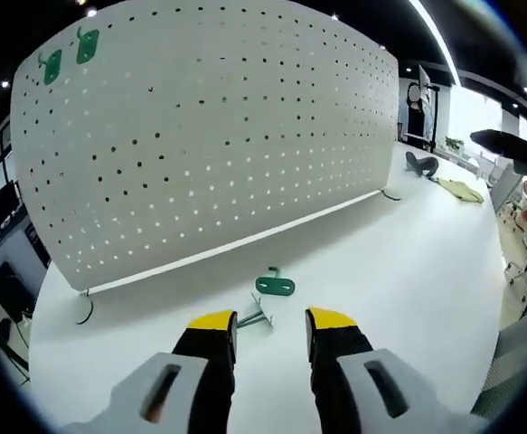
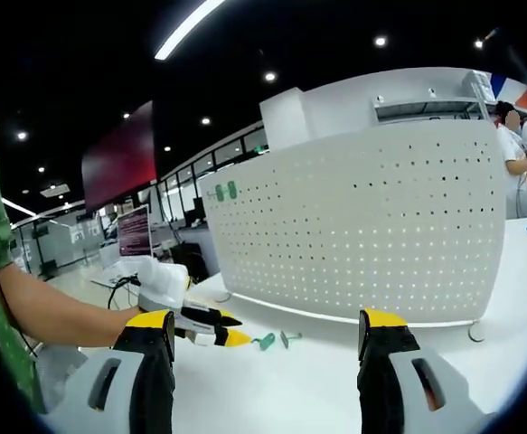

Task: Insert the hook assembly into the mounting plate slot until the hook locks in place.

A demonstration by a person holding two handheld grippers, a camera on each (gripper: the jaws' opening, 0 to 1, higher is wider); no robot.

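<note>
Left gripper view: open left gripper (image 1: 270,327) hovers just before a green hook (image 1: 275,286) lying in front of the white pegboard (image 1: 218,127); right gripper (image 2: 268,336) also open.

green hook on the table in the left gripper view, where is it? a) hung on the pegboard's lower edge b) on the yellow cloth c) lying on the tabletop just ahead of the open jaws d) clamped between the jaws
c: the green hook lies flat on the white table, ahead of the left gripper, whose jaws stand apart with nothing between them.
</note>
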